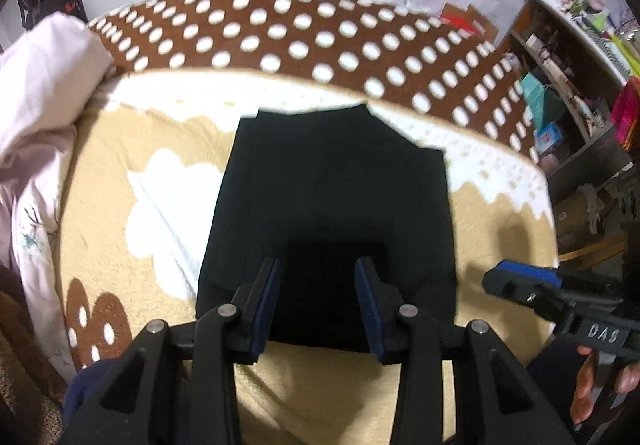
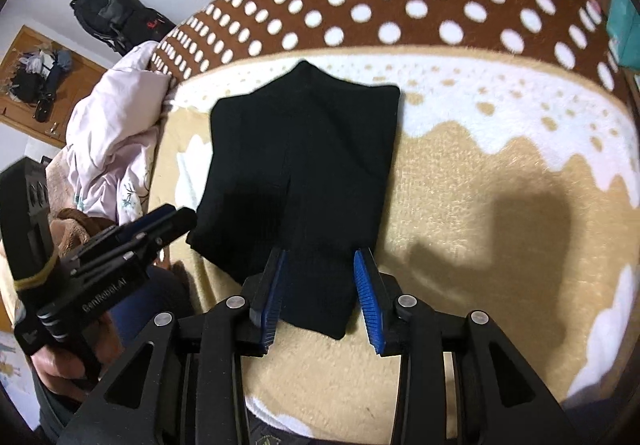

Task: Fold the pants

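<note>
Left wrist view looks down on the black pants (image 1: 332,213), which lie folded into a compact block on the blanket (image 1: 492,229), in the middle of the bed. The left gripper (image 1: 318,269) hangs above the near edge of the pants; its two fingers with blue pads (image 1: 267,301) are spread apart and nothing is between them. Whether the tips touch the cloth, I cannot tell. At the right edge of this view the right gripper (image 1: 520,279) comes in from the side, just beside the near right corner of the pants, with a hand (image 1: 588,385) under it.

From the right wrist view, the pants (image 2: 304,165) have a pointed far edge and a seam running down the middle. The right gripper (image 2: 320,263) is over the near right corner, fingers spread wide and holding nothing. The left gripper (image 2: 160,225) shows at the left, close to the near left corner of the pants, seen from the side.

The blanket (image 2: 480,225) is tan with white cloud shapes, and its far part is brown with white dots. A crumpled pale pink quilt (image 2: 116,133) lies at the left of the pants. A black bag (image 2: 116,19) stands at the far left by the wall. Shelves (image 1: 568,77) full of small things stand at the far right of the bed.
</note>
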`<state>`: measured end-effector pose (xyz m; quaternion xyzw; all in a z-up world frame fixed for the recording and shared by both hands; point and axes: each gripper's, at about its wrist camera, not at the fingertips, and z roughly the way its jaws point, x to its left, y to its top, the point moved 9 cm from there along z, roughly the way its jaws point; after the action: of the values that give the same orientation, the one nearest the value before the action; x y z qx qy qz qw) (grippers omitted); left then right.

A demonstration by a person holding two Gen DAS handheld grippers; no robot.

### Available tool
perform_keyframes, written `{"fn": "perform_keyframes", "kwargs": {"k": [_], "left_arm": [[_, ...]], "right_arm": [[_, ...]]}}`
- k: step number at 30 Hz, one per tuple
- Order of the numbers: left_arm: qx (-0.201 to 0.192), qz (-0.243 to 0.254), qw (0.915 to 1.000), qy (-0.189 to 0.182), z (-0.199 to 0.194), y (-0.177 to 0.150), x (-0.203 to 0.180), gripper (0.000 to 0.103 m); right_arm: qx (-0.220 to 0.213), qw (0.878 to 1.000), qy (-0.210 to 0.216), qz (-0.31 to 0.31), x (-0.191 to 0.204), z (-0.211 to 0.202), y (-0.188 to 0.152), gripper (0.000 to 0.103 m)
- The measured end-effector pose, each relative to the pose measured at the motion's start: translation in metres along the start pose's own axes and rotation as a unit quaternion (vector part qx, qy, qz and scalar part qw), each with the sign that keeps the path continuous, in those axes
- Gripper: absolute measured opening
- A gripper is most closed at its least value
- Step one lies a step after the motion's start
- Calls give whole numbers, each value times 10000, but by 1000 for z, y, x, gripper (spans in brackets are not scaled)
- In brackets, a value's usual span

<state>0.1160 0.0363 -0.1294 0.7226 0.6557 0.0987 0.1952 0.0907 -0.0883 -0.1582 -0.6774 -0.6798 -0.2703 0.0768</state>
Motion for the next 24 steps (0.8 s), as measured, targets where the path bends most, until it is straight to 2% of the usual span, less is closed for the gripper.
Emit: {"fn": "perform_keyframes", "kwargs": {"k": [4, 10, 24], "left_arm": [[-273, 183, 9995, -4, -19, 8, -15, 41], [-448, 342, 9984, 51, -38, 7, -19, 41], [-572, 219, 9981, 3, -54, 2, -9, 41]], "right_arm": [[-213, 9997, -54, -101, 6, -17, 3, 46], [-320, 9995, 1, -79, 10, -27, 2, 46], [-338, 9994, 118, -21, 22, -41, -8, 46]]}}
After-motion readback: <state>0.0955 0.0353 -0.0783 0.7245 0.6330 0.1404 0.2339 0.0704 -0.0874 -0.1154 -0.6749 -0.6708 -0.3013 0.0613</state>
